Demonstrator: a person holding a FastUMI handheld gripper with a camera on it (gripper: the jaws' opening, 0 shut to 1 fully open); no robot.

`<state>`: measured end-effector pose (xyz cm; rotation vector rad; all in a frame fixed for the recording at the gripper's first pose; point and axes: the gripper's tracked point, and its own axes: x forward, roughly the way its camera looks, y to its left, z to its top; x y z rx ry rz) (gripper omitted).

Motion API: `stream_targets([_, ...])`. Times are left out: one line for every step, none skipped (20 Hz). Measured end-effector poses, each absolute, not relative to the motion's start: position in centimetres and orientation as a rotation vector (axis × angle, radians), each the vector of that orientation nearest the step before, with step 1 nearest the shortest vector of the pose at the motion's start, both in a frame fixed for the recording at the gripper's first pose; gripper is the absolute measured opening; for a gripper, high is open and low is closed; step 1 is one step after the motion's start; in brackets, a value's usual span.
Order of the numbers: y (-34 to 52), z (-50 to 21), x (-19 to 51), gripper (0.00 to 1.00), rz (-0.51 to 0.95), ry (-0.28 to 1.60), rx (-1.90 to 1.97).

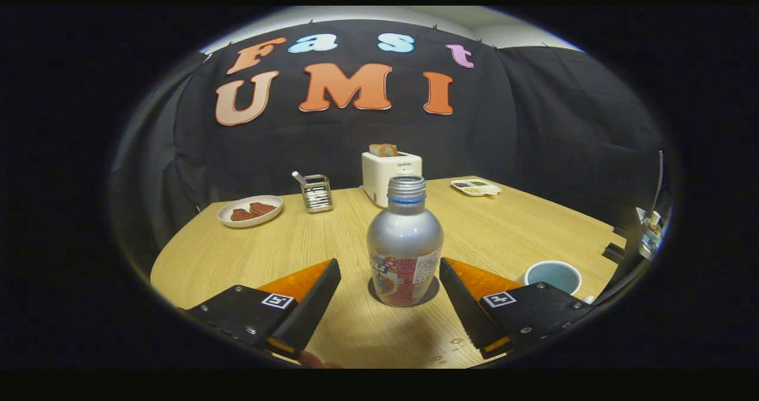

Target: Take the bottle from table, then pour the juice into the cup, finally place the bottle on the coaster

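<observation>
Spread wide, the gripper (390,282) frames the uncapped bottle (405,250) standing on its coaster (433,291) between the fingers; a careless nudge from either finger might tip it, spilling juice.

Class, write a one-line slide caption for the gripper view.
Open tongs flank an uncapped bottle standing on a dark coaster, cup nearby.

gripper (389,285) with two wedge-shaped fingers set wide apart, flat dark mounting plates behind each, small silver screws, a square black-and-white marker tag on each plate
</observation>
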<state>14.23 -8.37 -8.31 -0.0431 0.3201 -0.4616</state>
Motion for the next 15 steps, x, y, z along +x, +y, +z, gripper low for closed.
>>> stream_targets([-7.9,-7.3,13.8,0.99,-0.452,0.295,-0.05])
stream_targets([-7.4,-6.0,13.3,0.99,-0.438,0.264,-0.054])
stream_targets([-6.4,-4.7,12.8,0.99,-0.413,0.231,-0.053])
stream_targets([-5.5,-3.7,12.1,1.0,-0.391,0.201,-0.052])
stream_targets([-4.7,-2.6,11.4,0.99,-0.376,0.174,-0.051])
stream_targets([-4.2,-1.8,10.5,0.99,-0.366,0.154,-0.058])
stream_targets([-3.8,-1.2,9.7,0.99,-0.364,0.142,-0.076])
stream_targets([-3.3,-0.9,8.9,0.99,-0.36,0.138,-0.098])
stream_targets([-2.7,-0.6,8.2,0.99,-0.343,0.134,-0.121])
stream_targets([-1.8,-0.3,7.7,0.99,-0.32,0.121,-0.149])
stream_targets([-1.0,0.1,7.2,0.99,-0.3,0.105,-0.173])
stream_targets([-0.3,0.1,6.8,0.99,-0.279,0.094,-0.183])
stream_targets([0.6,0.0,6.5,0.99,-0.254,0.084,-0.182])
stream_targets([1.5,0.1,6.4,0.99,-0.227,0.073,-0.173])
stream_targets([2.4,0.1,6.3,0.99,-0.198,0.064,-0.162])
